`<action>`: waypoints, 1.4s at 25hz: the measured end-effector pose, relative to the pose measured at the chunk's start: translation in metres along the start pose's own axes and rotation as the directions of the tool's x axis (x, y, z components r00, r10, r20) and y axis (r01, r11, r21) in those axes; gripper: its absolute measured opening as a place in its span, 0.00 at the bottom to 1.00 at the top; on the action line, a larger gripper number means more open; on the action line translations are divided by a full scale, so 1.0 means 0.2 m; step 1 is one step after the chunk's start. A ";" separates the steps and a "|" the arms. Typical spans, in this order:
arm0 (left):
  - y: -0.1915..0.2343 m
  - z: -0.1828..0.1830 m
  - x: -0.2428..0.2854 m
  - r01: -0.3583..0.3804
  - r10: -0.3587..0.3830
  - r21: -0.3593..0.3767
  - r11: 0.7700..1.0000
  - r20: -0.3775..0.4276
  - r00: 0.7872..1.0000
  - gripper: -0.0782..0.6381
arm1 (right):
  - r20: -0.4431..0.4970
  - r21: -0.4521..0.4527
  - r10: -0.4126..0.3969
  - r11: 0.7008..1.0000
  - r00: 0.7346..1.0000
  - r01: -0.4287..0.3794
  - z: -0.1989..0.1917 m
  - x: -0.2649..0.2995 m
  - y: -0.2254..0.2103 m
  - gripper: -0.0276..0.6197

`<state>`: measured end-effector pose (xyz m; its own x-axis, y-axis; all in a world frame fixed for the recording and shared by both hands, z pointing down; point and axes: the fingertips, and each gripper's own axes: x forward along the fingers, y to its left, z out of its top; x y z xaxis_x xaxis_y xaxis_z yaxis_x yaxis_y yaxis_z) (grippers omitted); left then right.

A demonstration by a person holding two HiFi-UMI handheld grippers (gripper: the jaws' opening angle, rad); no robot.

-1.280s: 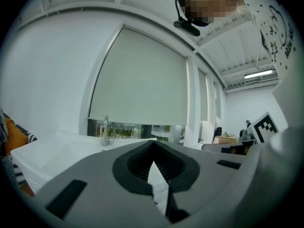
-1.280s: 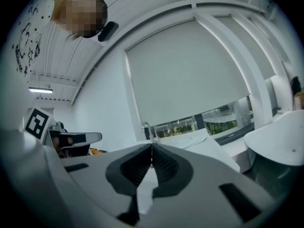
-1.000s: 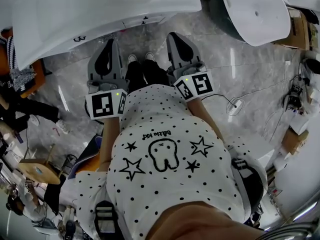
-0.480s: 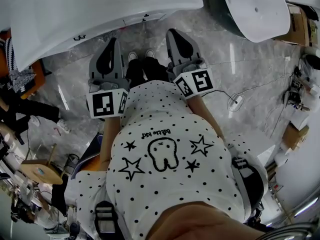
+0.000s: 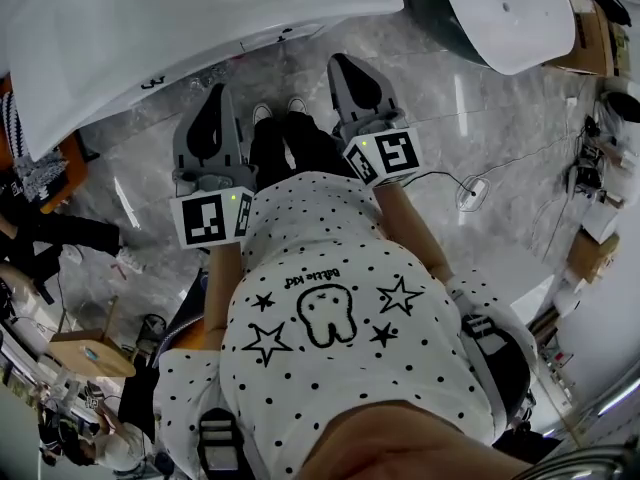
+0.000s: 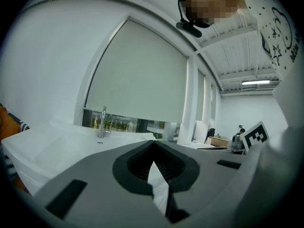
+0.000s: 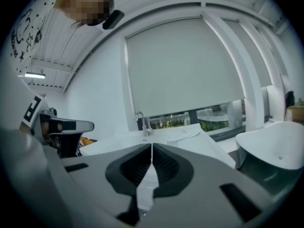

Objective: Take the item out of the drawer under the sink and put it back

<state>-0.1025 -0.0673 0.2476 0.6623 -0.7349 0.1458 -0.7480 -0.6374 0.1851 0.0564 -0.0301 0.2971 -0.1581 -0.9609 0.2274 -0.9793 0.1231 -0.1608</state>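
In front of the broad white ceramic sink [image 5: 150,38], the grey left gripper [image 5: 216,92] and grey right gripper [image 5: 341,62] are both clenched tight, grasping nothing. No view shows the drawer or its item.

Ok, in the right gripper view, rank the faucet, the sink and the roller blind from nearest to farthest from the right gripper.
1. Sink: straight ahead of the right gripper, whose jaws are shut and empty.
2. Faucet: upright at the sink's far side, slightly left of centre.
3. Roller blind: behind the faucet, covering the upper part of the window.
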 end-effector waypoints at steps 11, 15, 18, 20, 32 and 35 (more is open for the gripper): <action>0.04 -0.21 0.09 0.049 -0.050 -0.028 0.998 -0.065 0.997 0.11 | -0.136 -0.025 0.013 1.000 0.991 -0.016 -0.34 0.21 -0.02 0.19; 0.02 -0.27 0.14 0.079 -0.081 -0.032 0.996 -0.063 0.995 0.11 | -0.179 -0.019 -0.024 1.000 0.984 0.021 -0.52 0.29 -0.08 0.20; 0.00 -0.34 0.18 0.097 -0.100 -0.037 0.995 -0.075 0.992 0.11 | -0.197 -0.011 -0.056 0.998 0.979 0.055 -0.64 0.35 -0.14 0.22; -0.02 -0.39 0.20 0.110 -0.113 -0.041 0.993 -0.092 0.989 0.11 | -0.207 -0.001 -0.080 0.997 0.975 0.082 -0.71 0.40 -0.19 0.23; -0.07 -0.72 0.36 0.111 -0.120 -0.079 0.991 -0.134 0.984 0.11 | -0.295 -0.040 -0.138 0.990 0.945 0.133 -1.19 0.66 -0.41 0.30; -0.08 -0.78 0.38 0.123 -0.132 -0.077 0.989 -0.131 0.983 0.11 | -0.320 -0.037 -0.138 0.990 0.937 0.133 -1.33 0.74 -0.43 0.32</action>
<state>-0.0324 -0.0772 0.4065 0.7555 -0.6073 0.2458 -0.6552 -0.7033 0.2758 0.0839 -0.1161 0.5990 -0.0532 -0.8384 0.5424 -0.9957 0.0029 -0.0931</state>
